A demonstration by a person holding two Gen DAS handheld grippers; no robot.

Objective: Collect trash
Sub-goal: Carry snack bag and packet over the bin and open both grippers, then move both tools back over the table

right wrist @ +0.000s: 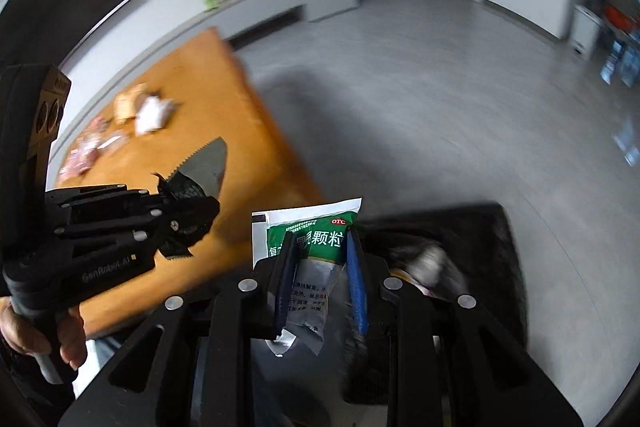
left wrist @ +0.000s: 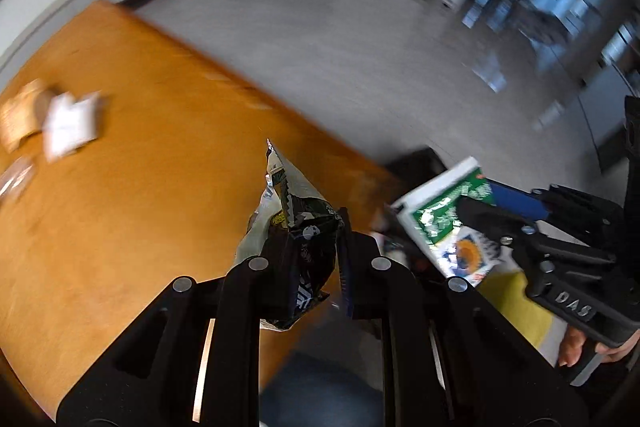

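Trash in transit: each gripper carries one piece away from the wooden surface (left wrist: pixel 132 167) toward a black bin (right wrist: pixel 492 243) that stands on the grey floor beside the surface's edge. The left gripper (left wrist: pixel 310 247) has its jaws pressed on a crumpled black and silver wrapper (left wrist: pixel 298 227), whose torn, serrated top sticks up above the fingertips; in the right wrist view the same wrapper (right wrist: pixel 202 171) hangs over the surface near its edge. The right gripper (right wrist: pixel 322 275) has its jaws pinching a green and white medicine sachet (right wrist: pixel 316 247), held upright, just at the near rim of the bin; some discarded items already lie inside the bin, too blurred to identify. More litter remains far back on the surface: a white crumpled packet (left wrist: pixel 70 125), a tan packet (left wrist: pixel 22 119) touching it, and pink wrappers (right wrist: pixel 90 151) nearby. The step in hand appears to be the carry to the bin, with neither piece released. The next move probably calls for bringing the right gripper squarely over the bin opening and spreading its jaws so the sachet drops inside, then doing the same with the left, which is farther from the bin. Light foil may cling to a pad or drift outside the rim, so release should come low over the opening.
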